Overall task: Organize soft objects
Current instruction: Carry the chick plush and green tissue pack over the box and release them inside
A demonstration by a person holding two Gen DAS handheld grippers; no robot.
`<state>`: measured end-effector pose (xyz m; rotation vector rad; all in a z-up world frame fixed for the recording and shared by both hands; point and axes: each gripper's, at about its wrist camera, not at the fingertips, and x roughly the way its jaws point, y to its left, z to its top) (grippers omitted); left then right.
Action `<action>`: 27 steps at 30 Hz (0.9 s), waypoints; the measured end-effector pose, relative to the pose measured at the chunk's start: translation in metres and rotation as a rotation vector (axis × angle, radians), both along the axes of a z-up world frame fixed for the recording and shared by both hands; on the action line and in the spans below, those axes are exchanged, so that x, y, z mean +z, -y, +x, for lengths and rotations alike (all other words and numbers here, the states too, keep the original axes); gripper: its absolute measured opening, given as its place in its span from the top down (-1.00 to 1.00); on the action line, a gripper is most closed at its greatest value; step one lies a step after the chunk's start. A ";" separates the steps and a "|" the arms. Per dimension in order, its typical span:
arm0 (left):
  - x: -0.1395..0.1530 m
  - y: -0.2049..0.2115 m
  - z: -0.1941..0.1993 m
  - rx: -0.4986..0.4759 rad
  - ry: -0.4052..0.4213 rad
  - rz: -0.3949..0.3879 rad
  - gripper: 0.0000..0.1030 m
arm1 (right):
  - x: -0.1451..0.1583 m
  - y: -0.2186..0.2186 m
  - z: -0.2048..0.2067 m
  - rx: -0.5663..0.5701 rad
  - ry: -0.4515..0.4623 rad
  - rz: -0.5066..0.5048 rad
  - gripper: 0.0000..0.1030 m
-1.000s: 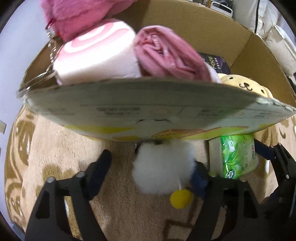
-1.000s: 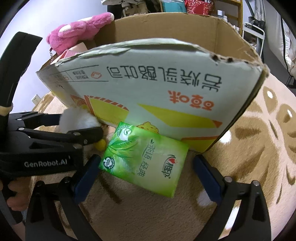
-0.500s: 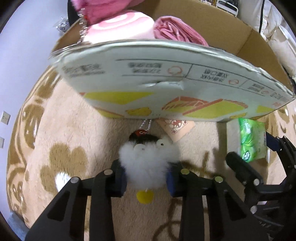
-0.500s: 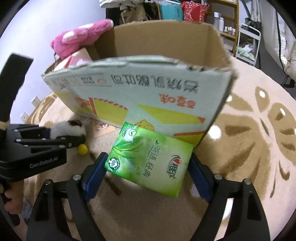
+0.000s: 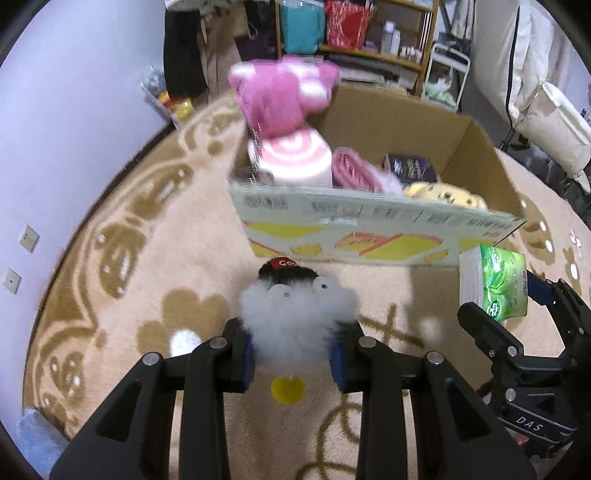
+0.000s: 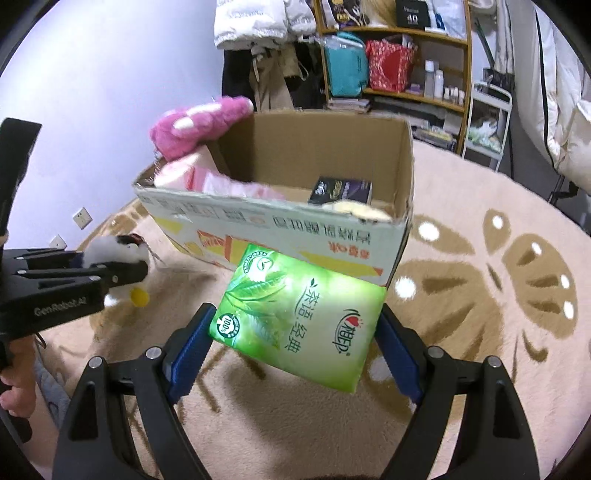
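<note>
Left wrist view: we look down steeply along black fingers at tan patterned carpet (image 5: pixel 110 280), open printed cardboard box (image 5: pixel 369 236) near, its long front wall facing us. Right wrist view: we face same box (image 6: pixel 280 225) from its right front corner, angled down, closer in. Both views share box, carpet, wooden shelf unit (image 5: pixel 373 48) behind; each shows other tool at frame edge.

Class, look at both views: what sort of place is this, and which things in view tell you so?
Most likely a room in a home, perhaps a bedroom or living room. A patterned beige rug covers the floor, coats hang by the wall, and wooden shelves hold bags and bottles.
</note>
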<state>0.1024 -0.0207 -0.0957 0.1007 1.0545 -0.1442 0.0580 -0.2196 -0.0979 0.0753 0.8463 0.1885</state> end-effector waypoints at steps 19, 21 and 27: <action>0.122 0.043 -0.013 -0.040 0.240 -0.003 0.41 | 0.076 0.014 -0.004 -0.039 0.177 0.016 -0.72; 0.129 0.044 -0.008 -0.039 0.253 -0.004 0.41 | 0.083 0.015 0.001 -0.038 0.191 0.014 -0.72; 0.151 0.053 0.014 -0.054 0.294 0.008 0.40 | 0.095 0.017 0.023 -0.030 0.216 0.007 -0.72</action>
